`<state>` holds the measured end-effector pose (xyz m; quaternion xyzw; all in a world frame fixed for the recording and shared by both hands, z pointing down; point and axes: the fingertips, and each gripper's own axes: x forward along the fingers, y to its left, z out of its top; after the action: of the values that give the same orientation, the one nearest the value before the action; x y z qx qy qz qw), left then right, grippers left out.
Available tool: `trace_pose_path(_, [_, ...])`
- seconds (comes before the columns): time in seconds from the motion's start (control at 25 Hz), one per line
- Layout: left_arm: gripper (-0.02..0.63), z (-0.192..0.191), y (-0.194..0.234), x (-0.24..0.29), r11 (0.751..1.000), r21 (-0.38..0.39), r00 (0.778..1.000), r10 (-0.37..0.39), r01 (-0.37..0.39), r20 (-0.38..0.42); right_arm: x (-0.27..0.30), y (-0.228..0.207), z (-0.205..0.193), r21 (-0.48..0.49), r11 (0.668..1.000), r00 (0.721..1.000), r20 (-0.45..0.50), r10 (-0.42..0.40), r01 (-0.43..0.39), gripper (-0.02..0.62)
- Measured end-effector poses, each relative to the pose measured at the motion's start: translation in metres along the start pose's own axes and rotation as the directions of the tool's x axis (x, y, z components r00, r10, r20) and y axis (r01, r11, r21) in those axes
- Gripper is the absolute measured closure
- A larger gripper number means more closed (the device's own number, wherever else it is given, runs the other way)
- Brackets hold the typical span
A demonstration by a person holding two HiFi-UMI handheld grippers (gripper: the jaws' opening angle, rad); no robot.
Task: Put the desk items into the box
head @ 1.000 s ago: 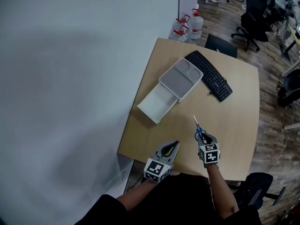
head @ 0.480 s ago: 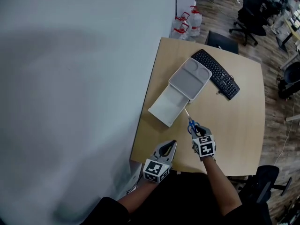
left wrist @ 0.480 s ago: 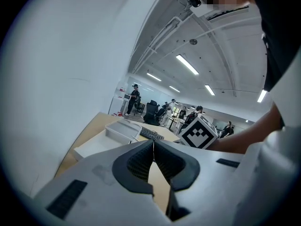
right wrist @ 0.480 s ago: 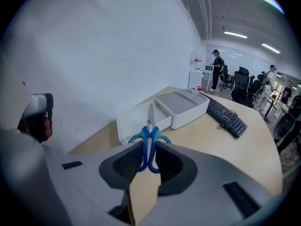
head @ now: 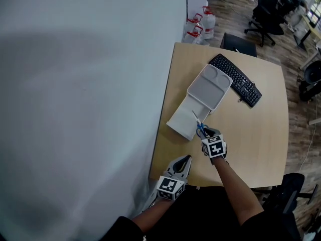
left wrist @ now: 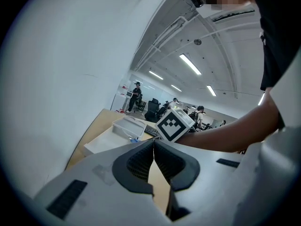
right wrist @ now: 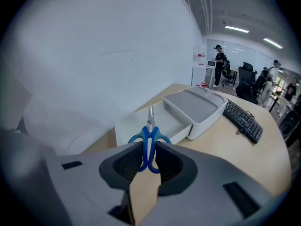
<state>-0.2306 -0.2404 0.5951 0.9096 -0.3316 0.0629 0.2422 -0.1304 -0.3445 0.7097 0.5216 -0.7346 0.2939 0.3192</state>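
Head view: the right gripper point(head: 204, 132) holds blue-handled scissors point(head: 199, 125) over the near end of the pulled-out drawer point(head: 181, 120) of the white box point(head: 210, 87), which lies by the table's point(head: 251, 139) left edge. The left gripper point(head: 184, 160) hovers at the near edge.
Left gripper view: its jaws are pressed together with nothing between them.
Right gripper view: its jaws pinch the scissors by the handles, blades pointing at the drawer.

white wall point(head: 75, 84): left | water jugs point(head: 208, 20): at wall's foot | black office chairs point(head: 264, 6): top right
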Motion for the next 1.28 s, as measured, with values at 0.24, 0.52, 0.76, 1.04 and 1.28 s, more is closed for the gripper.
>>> trace_pose_path(0.24, [0.591,0.012,0.013,0.0,1.0,-0.013,0.999,0.025,-0.025,0.03,0.039,0.008,0.004,0.03,1.0,0.999,-0.047,0.01,-0.008,0.454])
trace_pose_path(0.52, [0.591,0.013,0.016,-0.001,0.999,-0.011,0.999,0.04,-0.04,0.018,0.071,0.013,0.006,0.046,0.999,0.996,-0.08,0.026,-0.023,0.454])
trace_pose_path(0.76, [0.591,0.01,0.02,-0.006,0.998,-0.031,0.998,0.052,-0.052,0.017,0.09,0.022,-0.006,-0.012,1.0,0.988,-0.151,0.027,-0.029,0.454])
trace_pose_path(1.04, [0.591,0.009,0.03,-0.008,0.997,-0.037,0.997,0.069,-0.068,0.021,0.102,0.02,-0.011,-0.108,0.994,0.981,-0.191,-0.032,0.012,0.453])
trace_pose_path(1.28, [0.591,-0.003,0.017,-0.007,0.997,-0.063,0.999,0.04,-0.039,0.007,0.103,0.019,-0.009,-0.095,0.995,0.99,-0.14,-0.023,0.01,0.423])
